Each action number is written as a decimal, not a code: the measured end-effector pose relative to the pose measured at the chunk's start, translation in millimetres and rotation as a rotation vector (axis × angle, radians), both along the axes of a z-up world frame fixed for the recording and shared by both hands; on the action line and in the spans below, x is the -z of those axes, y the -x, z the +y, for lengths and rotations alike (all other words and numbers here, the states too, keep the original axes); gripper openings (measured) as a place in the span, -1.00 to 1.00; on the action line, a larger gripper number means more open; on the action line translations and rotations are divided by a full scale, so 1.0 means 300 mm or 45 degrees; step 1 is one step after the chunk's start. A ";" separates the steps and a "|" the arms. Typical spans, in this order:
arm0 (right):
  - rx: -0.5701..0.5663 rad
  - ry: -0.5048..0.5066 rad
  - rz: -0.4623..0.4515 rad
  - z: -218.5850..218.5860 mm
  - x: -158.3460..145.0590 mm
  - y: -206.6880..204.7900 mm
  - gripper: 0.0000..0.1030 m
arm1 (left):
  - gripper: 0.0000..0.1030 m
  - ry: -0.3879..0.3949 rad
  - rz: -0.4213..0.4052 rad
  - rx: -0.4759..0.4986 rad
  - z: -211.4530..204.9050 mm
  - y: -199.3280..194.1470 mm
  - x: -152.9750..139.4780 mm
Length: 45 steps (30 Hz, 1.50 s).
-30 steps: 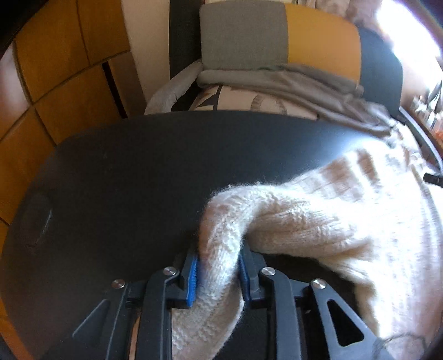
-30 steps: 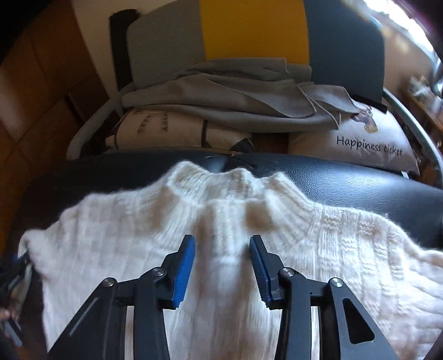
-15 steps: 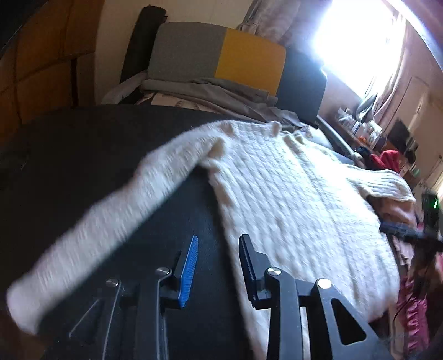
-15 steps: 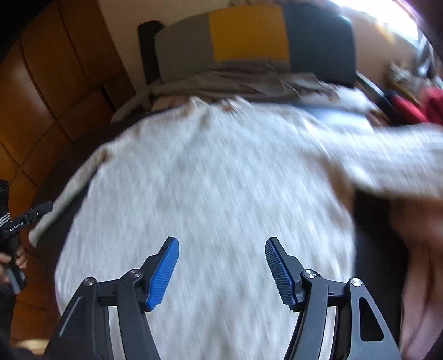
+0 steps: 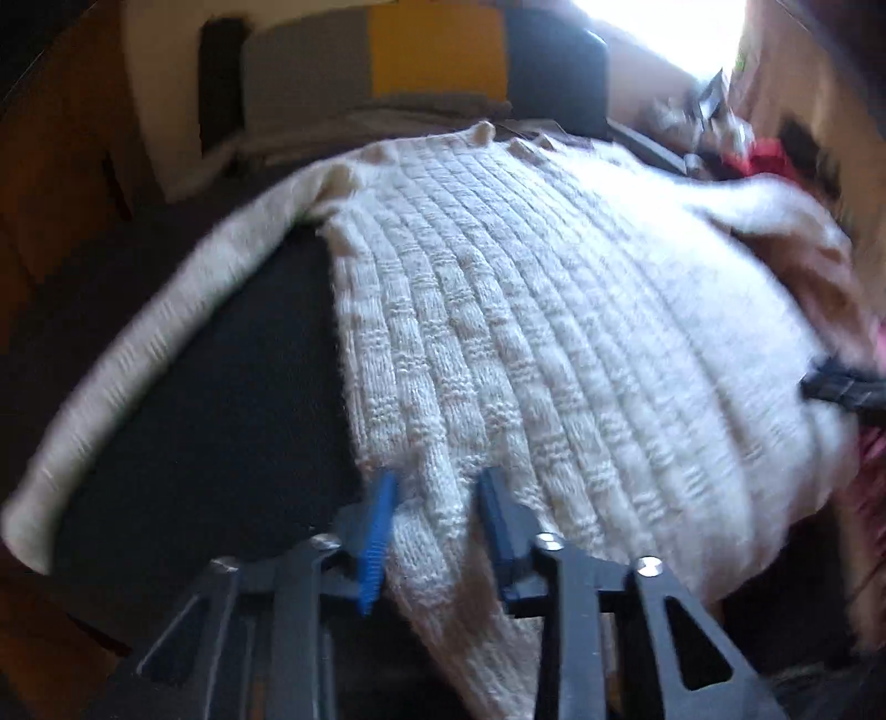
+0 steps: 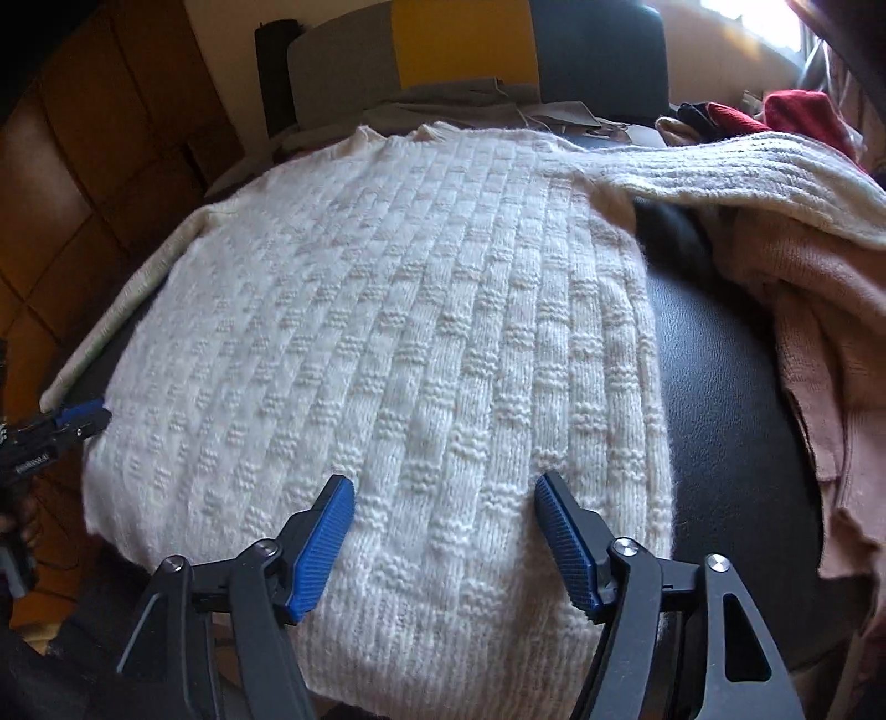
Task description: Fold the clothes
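Observation:
A cream knitted sweater (image 6: 398,332) lies spread flat on a black leather surface (image 6: 720,399), neck at the far side, hem towards me. Its left sleeve (image 5: 166,332) stretches out to the left and its right sleeve (image 6: 747,166) runs off to the right. My left gripper (image 5: 434,493) is open, its jaws either side of the sweater's lower left hem corner; it also shows at the left edge of the right wrist view (image 6: 72,421). My right gripper (image 6: 443,493) is open wide and empty, above the hem's middle.
A pink garment (image 6: 819,310) is heaped on the right of the black surface. Behind stands a chair with a grey, yellow and dark backrest (image 6: 459,50) and grey cloth (image 6: 459,94) piled on it. Red clothes (image 6: 797,111) lie far right. Wooden panelling (image 6: 99,166) is at left.
My left gripper let go of the sleeve cuff and moved right to the hem's left corner. My right gripper opened wider and drew back from the collar to the hem.

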State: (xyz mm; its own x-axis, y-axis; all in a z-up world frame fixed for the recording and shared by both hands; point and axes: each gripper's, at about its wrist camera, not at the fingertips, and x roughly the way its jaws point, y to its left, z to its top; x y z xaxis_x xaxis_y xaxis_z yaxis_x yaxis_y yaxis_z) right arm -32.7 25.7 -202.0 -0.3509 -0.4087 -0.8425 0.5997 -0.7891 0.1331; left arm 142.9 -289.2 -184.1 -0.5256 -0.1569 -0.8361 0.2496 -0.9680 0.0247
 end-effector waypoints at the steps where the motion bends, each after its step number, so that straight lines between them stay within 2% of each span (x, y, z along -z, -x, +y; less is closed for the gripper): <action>1: -0.012 -0.019 0.001 -0.006 0.000 -0.013 0.50 | -0.75 0.008 -0.011 -0.010 -0.015 -0.005 -0.002; 3: -0.035 -0.056 0.004 -0.019 0.001 -0.040 0.52 | -0.75 0.010 -0.030 -0.047 -0.059 -0.022 -0.004; 8: -0.070 -0.093 0.007 -0.039 0.007 -0.091 0.69 | -0.75 -0.043 -0.042 -0.032 -0.106 -0.060 -0.023; 12: -0.088 -0.116 -0.002 -0.064 0.010 -0.099 0.94 | -0.70 -0.074 -0.039 -0.046 -0.084 -0.036 -0.059; 14: -0.114 -0.141 0.022 -0.079 0.021 -0.109 1.00 | -0.69 -0.130 0.074 -0.072 -0.095 -0.004 -0.105; 16: -0.101 -0.140 0.038 -0.083 0.023 -0.111 1.00 | -0.62 -0.168 0.157 -0.046 -0.092 0.039 -0.155; 18: -0.082 -0.100 0.013 -0.070 0.012 -0.098 1.00 | -0.56 -0.137 0.212 0.013 -0.058 0.100 -0.182; 21: -0.028 0.021 -0.046 -0.017 -0.024 -0.058 0.94 | -0.56 -0.013 0.189 0.151 0.030 0.218 -0.165; 24: 0.097 0.180 -0.077 0.081 -0.089 0.015 0.89 | -0.56 -0.024 0.138 0.233 0.099 0.296 -0.109; 28: 0.375 0.419 -0.051 0.307 -0.204 0.178 0.90 | -0.55 -0.052 0.062 0.222 0.139 0.364 -0.016; 30: 0.538 0.546 0.011 0.438 -0.262 0.264 0.90 | -0.50 -0.083 0.125 0.174 0.126 0.358 -0.002; 34: 0.817 0.782 0.175 0.673 -0.348 0.431 1.00 | -0.49 -0.144 0.174 0.127 0.107 0.346 0.015; 37: 0.932 0.961 0.167 0.807 -0.339 0.571 1.00 | -0.48 -0.143 0.188 0.120 0.106 0.342 0.021; 41: 1.102 1.061 0.121 0.919 -0.295 0.696 1.00 | -0.46 -0.144 0.173 0.100 0.111 0.350 0.019; 42: 1.155 1.091 0.097 0.946 -0.278 0.718 0.91 | -0.45 -0.140 0.171 0.099 0.112 0.353 0.018; 45: 1.261 1.146 0.047 1.009 -0.230 0.776 0.15 | -0.43 -0.130 0.166 0.092 0.120 0.360 0.018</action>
State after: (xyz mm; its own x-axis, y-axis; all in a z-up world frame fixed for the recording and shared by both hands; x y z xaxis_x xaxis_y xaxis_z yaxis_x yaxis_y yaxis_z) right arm -265.5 328.4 -133.0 -0.8364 -0.3751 -0.3996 -0.1554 -0.5370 0.8292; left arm 34.9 -253.3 -189.4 -0.6372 -0.0329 -0.7700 0.1741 -0.9794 -0.1023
